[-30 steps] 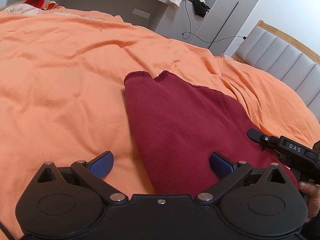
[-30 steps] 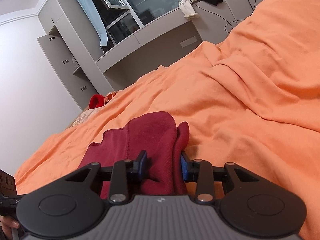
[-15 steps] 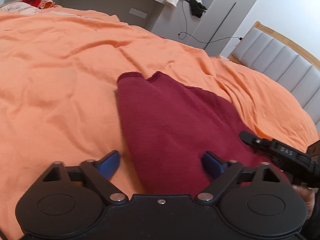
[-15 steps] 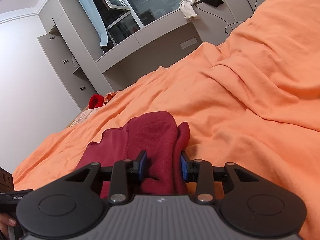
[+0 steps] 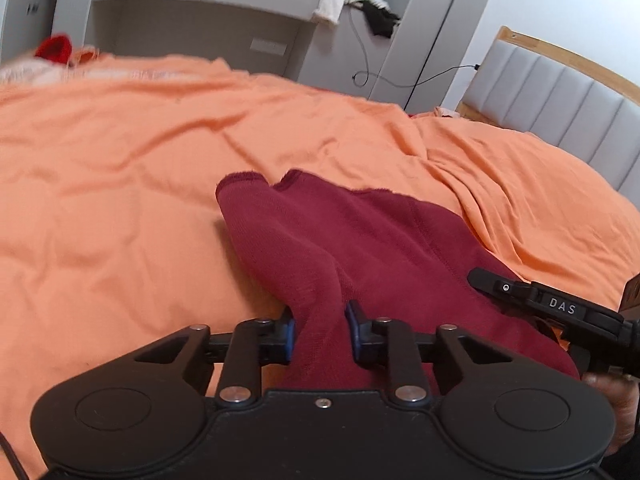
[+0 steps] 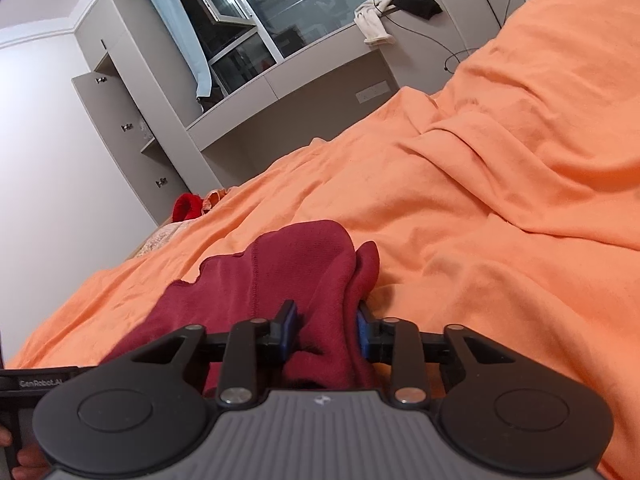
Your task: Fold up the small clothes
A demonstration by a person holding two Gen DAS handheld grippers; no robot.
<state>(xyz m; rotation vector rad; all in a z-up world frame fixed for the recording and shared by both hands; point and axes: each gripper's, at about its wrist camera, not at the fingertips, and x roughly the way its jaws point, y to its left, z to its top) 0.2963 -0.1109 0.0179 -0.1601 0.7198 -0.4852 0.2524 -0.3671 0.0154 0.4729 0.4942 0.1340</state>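
A dark red knit garment (image 5: 360, 248) lies on the orange bed sheet (image 5: 120, 184). My left gripper (image 5: 320, 332) is closing its jaws on the garment's near left edge, and the blue pads press a bunched fold that lifts off the sheet. My right gripper (image 6: 326, 330) is closing too, with its pads squeezing the near right part of the same garment (image 6: 296, 264). The right gripper's black body (image 5: 552, 308) shows at the right of the left wrist view, with a hand (image 5: 612, 388) below it.
A padded grey headboard (image 5: 560, 96) stands at the right of the bed. Grey cabinets and a ledge with white and black clothes (image 5: 356, 4) line the far wall. A red item (image 6: 186, 208) lies at the bed's far corner. A cable (image 5: 404, 80) hangs by the ledge.
The left gripper's jaws went from wide open to shut on the garment's edge and rose a little, lifting the fabric. The right gripper's jaws narrowed slightly on the cloth without moving.
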